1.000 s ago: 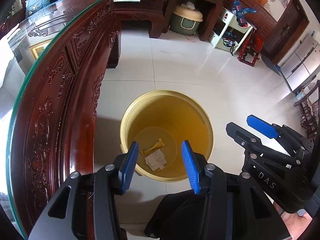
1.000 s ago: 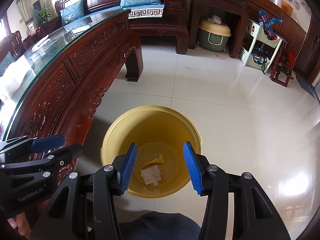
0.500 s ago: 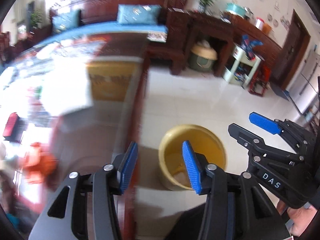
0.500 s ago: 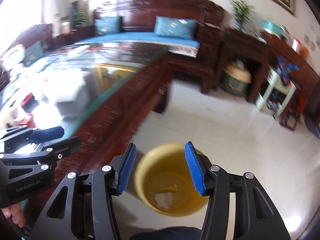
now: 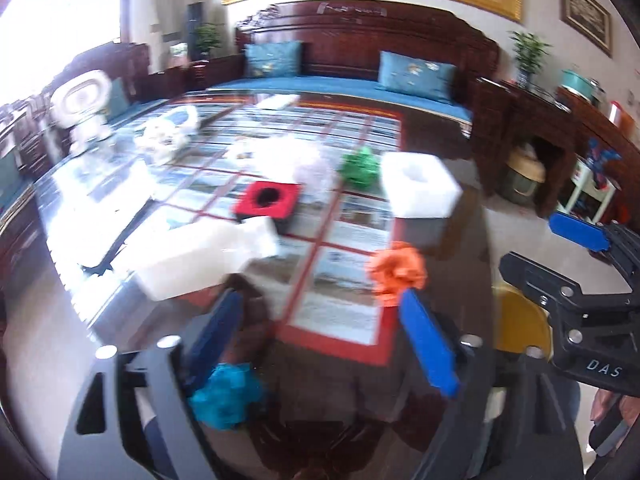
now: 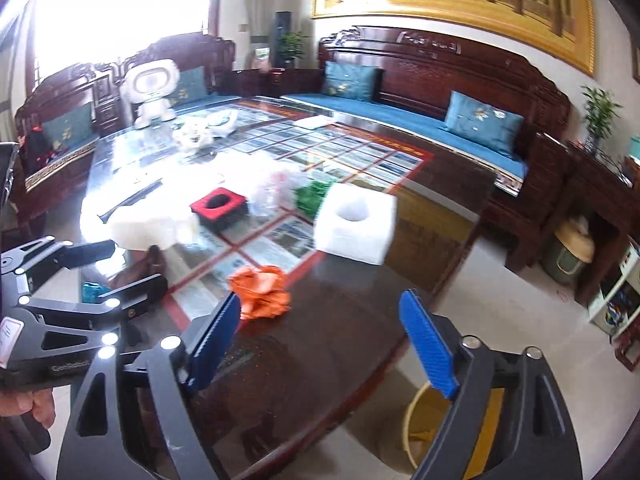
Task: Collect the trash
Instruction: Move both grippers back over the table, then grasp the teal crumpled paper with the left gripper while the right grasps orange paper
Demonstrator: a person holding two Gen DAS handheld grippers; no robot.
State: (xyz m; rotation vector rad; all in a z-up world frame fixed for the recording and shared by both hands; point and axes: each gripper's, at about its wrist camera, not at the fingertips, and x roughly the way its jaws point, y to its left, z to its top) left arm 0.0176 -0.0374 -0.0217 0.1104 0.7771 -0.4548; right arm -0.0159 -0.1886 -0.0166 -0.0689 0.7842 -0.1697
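Glass-topped carved-wood bench (image 6: 360, 320) fills both wrist views, sofas behind. Left tongs (image 5: 320, 344) and right tongs (image 6: 320, 340) both gape wide, holding nothing.

Trash on bench: orange crumpled paper (image 6: 260, 290) nearest, just ahead of right tongs; teal wad (image 5: 226, 394) at the near edge by the left tongs; green wad (image 5: 359, 167) farther back beside white foam block (image 5: 420, 190); red box (image 5: 267, 202); clear plastic wrap (image 5: 288, 156).

Yellow bin (image 6: 452, 432) on the floor below the bench edge; contents hidden from here.

Risks, judged: light paper may skid on glass if a finger nudges it; a glancing close could flick it off the edge; finger tips striking glass.
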